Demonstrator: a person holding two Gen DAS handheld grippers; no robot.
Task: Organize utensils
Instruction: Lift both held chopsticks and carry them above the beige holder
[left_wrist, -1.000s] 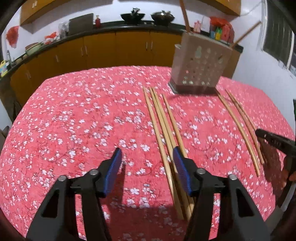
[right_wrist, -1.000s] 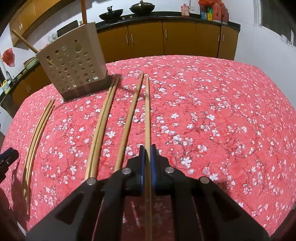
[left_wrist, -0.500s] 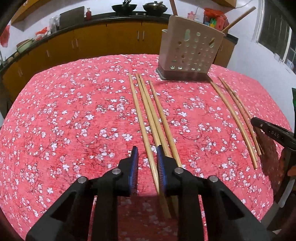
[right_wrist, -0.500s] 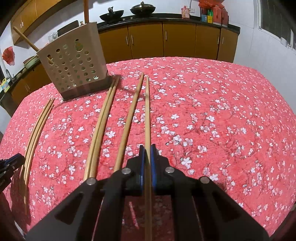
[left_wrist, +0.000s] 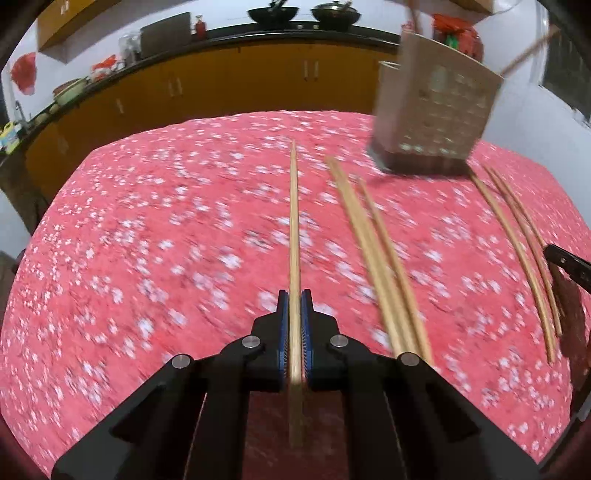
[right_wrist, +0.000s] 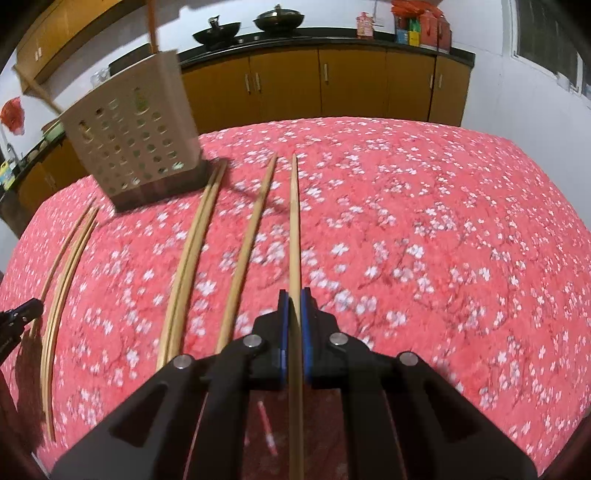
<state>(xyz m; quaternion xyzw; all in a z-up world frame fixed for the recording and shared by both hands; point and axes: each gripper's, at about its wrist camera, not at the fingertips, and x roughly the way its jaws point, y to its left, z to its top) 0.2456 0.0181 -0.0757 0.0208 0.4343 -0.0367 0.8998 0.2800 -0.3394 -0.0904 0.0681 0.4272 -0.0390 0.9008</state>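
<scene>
My left gripper (left_wrist: 294, 295) is shut on a long bamboo chopstick (left_wrist: 294, 229) that points away over the red floral tablecloth. My right gripper (right_wrist: 294, 293) is shut on another bamboo chopstick (right_wrist: 294, 229), also pointing forward. A beige perforated utensil holder (left_wrist: 432, 107) stands at the far side of the table with sticks in it; it also shows in the right wrist view (right_wrist: 133, 129). Several loose chopsticks (left_wrist: 373, 251) lie on the cloth beside the held ones; they also show in the right wrist view (right_wrist: 192, 254).
A further group of thin chopsticks (left_wrist: 517, 236) lies near the table's right edge, seen at the left in the right wrist view (right_wrist: 62, 273). The red floral tablecloth (right_wrist: 443, 240) covers the table. Orange kitchen cabinets (right_wrist: 332, 85) with woks on the counter stand behind.
My left gripper has closed on a chopstick and lifted it away from the others. My right gripper keeps its chopstick and has risen slightly, the holder now looking closer.
</scene>
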